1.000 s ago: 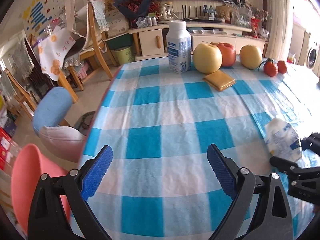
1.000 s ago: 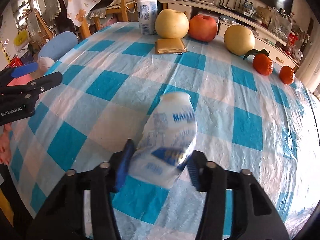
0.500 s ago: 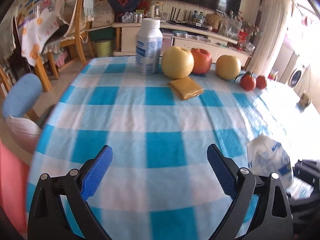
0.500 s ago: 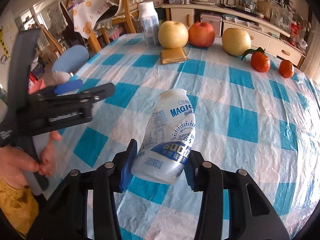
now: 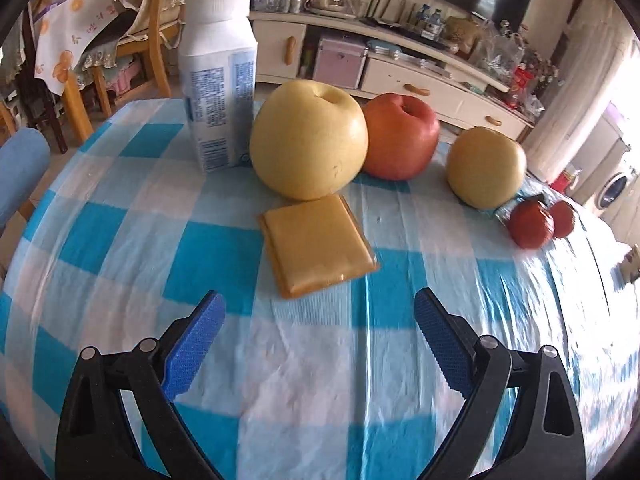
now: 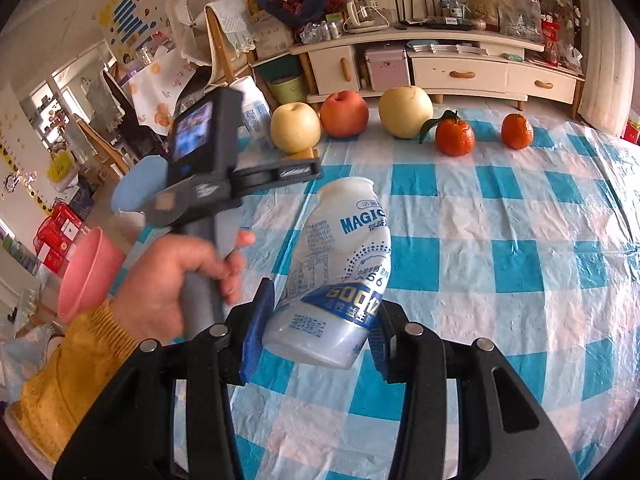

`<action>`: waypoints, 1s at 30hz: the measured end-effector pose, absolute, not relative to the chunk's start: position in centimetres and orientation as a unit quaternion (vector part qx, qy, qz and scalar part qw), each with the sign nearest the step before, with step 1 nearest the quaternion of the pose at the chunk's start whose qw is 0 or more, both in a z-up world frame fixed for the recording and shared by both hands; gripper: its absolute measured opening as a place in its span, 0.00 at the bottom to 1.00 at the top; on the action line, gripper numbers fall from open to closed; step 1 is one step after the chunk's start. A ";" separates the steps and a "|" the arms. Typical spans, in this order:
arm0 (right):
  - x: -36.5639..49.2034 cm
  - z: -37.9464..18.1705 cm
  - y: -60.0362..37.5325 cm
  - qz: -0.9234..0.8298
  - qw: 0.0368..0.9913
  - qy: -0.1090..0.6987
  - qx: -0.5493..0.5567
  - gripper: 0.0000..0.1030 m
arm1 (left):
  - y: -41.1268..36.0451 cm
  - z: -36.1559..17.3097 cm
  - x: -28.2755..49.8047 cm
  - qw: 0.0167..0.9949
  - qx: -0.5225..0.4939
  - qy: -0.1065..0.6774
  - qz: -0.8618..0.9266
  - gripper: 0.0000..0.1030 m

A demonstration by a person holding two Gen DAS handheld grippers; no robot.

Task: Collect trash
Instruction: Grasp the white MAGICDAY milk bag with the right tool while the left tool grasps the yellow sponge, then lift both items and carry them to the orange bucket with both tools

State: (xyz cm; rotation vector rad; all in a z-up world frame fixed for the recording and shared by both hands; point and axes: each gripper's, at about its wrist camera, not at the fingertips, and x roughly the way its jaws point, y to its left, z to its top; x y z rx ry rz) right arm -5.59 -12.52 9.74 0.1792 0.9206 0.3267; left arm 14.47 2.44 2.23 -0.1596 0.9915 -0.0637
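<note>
My right gripper [image 6: 316,332] is shut on a crumpled white drink bottle [image 6: 340,264] with blue print, held above the checked tablecloth [image 6: 500,260]. My left gripper [image 5: 316,340] stands open just short of a flat tan packet [image 5: 316,246] lying on the tablecloth [image 5: 120,240]; nothing is between its blue pads. In the right wrist view a hand [image 6: 176,284] in a yellow sleeve holds the left tool over the table's left side, its tip near the tan packet [image 6: 302,155].
An upright white bottle [image 5: 218,80], two yellow pears [image 5: 308,140], a red apple [image 5: 400,136] and two tangerines [image 5: 532,224] stand behind the packet. A pink bin [image 6: 90,272] sits beside the table's left edge. Chairs and a low cabinet [image 6: 460,68] lie beyond.
My left gripper has swept across the table to the tan packet, still open. My right gripper has lifted the crumpled bottle off the cloth.
</note>
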 end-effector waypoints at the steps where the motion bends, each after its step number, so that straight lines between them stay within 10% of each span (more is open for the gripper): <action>1: -5.7 9.7 -12.5 0.159 0.878 0.443 0.087 0.44 | 2.3 2.1 15.0 0.875 -0.082 0.477 -0.025 0.92; 10: -6.1 10.2 -12.7 0.172 0.876 0.442 0.094 0.44 | 1.3 0.9 18.1 0.871 -0.068 0.486 0.021 0.91; 16: -6.0 10.1 -12.5 0.171 0.875 0.445 0.089 0.44 | 0.3 1.3 17.6 0.881 -0.017 0.473 0.031 0.62; 30: -5.4 9.0 -12.2 0.163 0.873 0.455 0.072 0.42 | 1.9 1.7 11.9 0.882 -0.024 0.469 -0.031 0.59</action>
